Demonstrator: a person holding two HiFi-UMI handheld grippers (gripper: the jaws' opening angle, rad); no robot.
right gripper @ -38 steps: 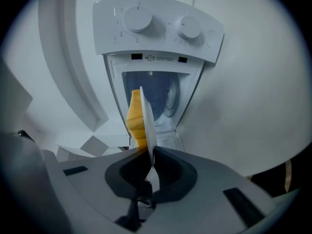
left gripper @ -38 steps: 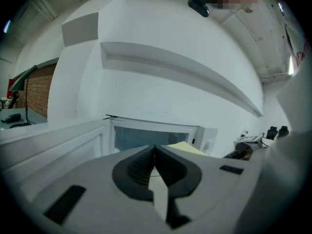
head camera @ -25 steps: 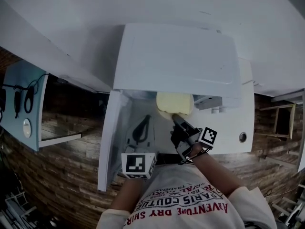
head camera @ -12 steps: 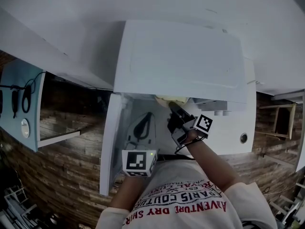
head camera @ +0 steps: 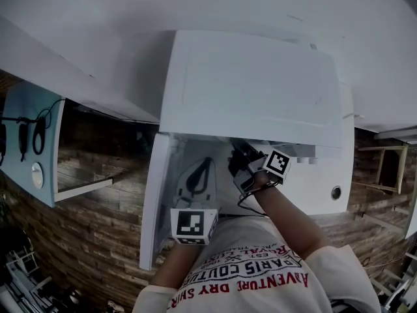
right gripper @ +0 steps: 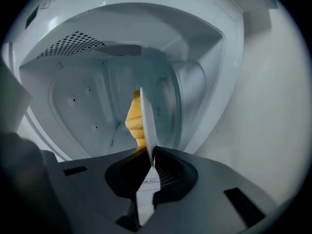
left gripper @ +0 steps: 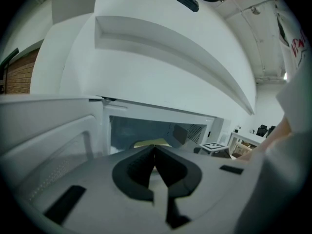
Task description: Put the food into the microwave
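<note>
The white microwave (head camera: pixel 251 87) stands with its door (head camera: pixel 155 194) swung open to the left. My right gripper (right gripper: pixel 148 155) is shut on the rim of a white plate (right gripper: pixel 147 121) that carries yellow food (right gripper: pixel 134 118), and both are inside the cavity (right gripper: pixel 83 101). In the head view the right gripper (head camera: pixel 240 154) reaches under the microwave's top, which hides the plate. My left gripper (left gripper: pixel 155 152) is shut on nothing in front of the opening, beside the door (left gripper: pixel 48 145). From there a strip of the yellow food (left gripper: pixel 151 143) shows in the cavity.
A wood-patterned floor (head camera: pixel 91 240) lies around the white unit. A pale blue panel with cables (head camera: pixel 32 142) stands at the left. The microwave's control side with a round knob (head camera: pixel 335 192) is to the right of the opening.
My right gripper has pushed the plate forward into the microwave, so the plate has slipped out of sight under the top in the head view. The left gripper has stayed in place.
</note>
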